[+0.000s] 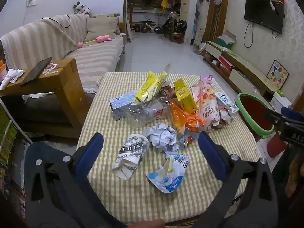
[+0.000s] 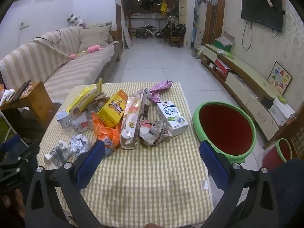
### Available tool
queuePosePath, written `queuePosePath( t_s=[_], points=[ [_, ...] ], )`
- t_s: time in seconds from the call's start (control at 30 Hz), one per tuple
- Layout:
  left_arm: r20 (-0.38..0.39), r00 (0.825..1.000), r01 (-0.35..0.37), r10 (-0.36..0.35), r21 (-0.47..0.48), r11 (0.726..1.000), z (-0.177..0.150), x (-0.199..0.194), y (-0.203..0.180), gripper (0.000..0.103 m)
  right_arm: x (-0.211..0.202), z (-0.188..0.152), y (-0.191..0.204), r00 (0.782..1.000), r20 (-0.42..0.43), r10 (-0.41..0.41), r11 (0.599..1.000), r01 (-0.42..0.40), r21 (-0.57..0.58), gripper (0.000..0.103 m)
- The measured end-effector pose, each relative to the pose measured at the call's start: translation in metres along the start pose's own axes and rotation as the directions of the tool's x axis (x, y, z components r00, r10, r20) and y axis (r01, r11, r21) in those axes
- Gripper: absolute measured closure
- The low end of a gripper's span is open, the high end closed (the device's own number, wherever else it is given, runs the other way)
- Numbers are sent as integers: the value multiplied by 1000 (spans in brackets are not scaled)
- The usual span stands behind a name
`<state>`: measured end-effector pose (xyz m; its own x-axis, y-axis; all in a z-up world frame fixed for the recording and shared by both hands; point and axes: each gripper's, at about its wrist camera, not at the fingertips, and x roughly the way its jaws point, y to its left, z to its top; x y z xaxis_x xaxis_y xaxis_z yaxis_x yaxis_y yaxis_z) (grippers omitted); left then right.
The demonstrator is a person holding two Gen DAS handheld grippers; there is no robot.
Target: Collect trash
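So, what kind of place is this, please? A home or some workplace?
Most likely a home living room. A sofa with a striped cover stands along one wall, a television hangs on the opposite wall, and the trash lies on a low table with a checked cloth between them.

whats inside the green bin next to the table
The green bin shows only its bare red inside in the right wrist view; no trash in it. Its near rim hides the lowest part, so that part cannot be checked.
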<state>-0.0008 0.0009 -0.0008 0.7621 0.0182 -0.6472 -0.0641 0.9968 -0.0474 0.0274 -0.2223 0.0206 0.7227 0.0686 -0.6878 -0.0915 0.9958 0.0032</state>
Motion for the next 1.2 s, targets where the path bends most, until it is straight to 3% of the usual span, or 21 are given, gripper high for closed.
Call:
queuePosePath(
  t_s=[0.1,0.23,1.2],
  points=[
    [-22,1000,18,-18,3,1000,1,3,0,5,1,-1,6,1000,-5,-24,1000,23,-9,7],
    [-21,1000,15,-14,6,1000,0,3,2,5,1,0,0,1000,1,19,1000,-19,11,7],
    [-26,1000,4,-4,-2,1000,-3,5,0,5,5,-2,1,1000,-5,17,1000,-17,-6,7]
  ],
)
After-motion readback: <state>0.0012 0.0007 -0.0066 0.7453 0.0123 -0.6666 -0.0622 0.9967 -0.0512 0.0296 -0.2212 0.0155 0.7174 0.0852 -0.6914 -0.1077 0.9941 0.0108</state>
